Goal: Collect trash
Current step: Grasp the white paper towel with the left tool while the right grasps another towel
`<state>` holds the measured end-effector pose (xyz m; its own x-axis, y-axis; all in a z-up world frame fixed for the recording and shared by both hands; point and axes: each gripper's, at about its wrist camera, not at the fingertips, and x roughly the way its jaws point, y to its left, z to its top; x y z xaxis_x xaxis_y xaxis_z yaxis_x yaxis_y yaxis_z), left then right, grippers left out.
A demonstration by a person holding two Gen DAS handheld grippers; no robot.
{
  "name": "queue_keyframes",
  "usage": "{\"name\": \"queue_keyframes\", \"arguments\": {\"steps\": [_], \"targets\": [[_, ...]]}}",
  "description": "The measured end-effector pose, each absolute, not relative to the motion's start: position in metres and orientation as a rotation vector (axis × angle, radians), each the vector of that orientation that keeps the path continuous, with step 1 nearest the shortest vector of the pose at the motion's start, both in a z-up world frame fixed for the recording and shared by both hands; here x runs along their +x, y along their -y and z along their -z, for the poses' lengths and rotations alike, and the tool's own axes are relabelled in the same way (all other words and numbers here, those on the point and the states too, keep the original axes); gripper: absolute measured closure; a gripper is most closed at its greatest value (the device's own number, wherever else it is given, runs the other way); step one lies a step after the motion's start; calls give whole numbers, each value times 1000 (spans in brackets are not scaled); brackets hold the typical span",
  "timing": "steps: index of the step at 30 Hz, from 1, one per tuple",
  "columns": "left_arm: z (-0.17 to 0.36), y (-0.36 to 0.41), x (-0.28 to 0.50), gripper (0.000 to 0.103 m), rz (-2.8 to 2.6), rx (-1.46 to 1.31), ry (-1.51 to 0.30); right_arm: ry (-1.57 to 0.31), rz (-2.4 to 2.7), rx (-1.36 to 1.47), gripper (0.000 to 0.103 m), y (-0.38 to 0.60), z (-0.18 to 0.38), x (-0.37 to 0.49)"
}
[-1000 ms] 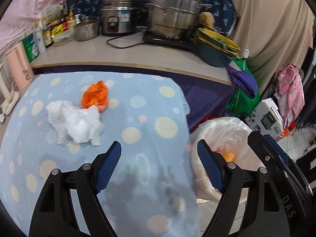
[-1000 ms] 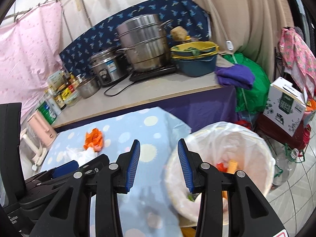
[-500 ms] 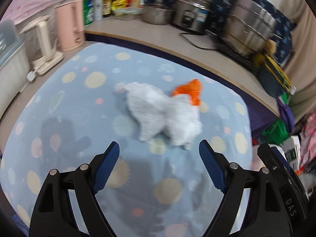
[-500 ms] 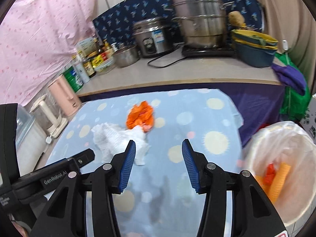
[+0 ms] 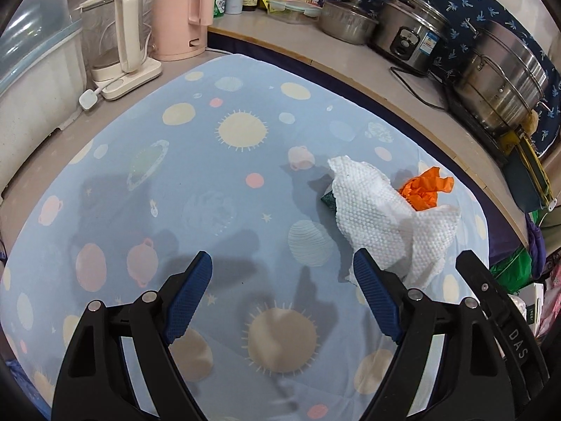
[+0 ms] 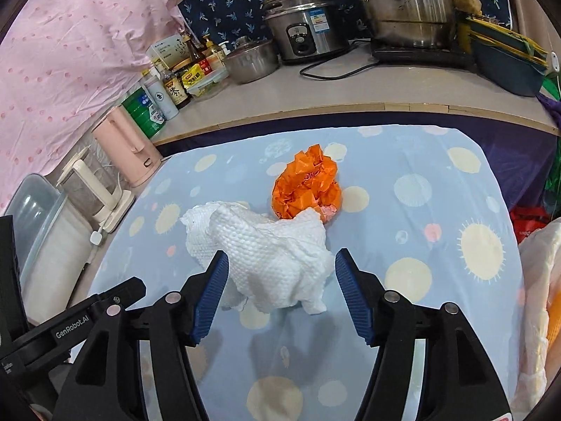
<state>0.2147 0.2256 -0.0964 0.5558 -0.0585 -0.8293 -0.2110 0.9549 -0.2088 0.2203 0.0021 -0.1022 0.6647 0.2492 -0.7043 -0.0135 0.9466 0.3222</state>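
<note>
At the right edge of the right wrist view sits the lined trash bin [image 6: 538, 280], something orange inside it, though it is cut off too much to say what. On the bench [image 6: 420, 210] the crumpled paper towel [image 6: 270, 256] lies touching the orange wrapper [image 6: 305, 189] just behind it, with something green under the towel's far edge. The right gripper [image 6: 280, 294] has its fingers opening around the towel's near end without pressing it, while the left gripper [image 5: 282, 298] hangs wide open over bare cloth, the towel [image 5: 385, 217] just beside its right finger.
</note>
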Motion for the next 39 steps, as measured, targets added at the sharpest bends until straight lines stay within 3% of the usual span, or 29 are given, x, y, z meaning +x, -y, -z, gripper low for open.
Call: {"name": "queue_keyframes", "arguments": {"steps": [8, 10, 12, 15, 32, 35, 38, 39], "targets": [[107, -221, 226, 24, -69, -311, -1003, -859, -148, 303, 41, -9, 119, 239], [109, -219, 229, 22, -63, -313, -1009, -870, -148, 306, 47, -7, 124, 242], [110, -217, 231, 17, -53, -319, -1008, -883, -146, 295, 71, -4, 129, 243], [112, -210, 236, 16, -35, -317, -1010, -898, -148, 292, 94, 1, 132, 242], [138, -150, 265, 15, 87, -322, -1064, -822, -50, 298, 97, 60, 102, 172], [139, -140, 265, 27, 110, -305, -1063, -824, -36, 307, 97, 68, 102, 166], [137, -134, 261, 52, 160, -313, -1070, -822, -28, 314, 97, 72, 100, 162], [135, -132, 259, 65, 175, -312, -1066, -820, -27, 315, 97, 73, 99, 161]]}}
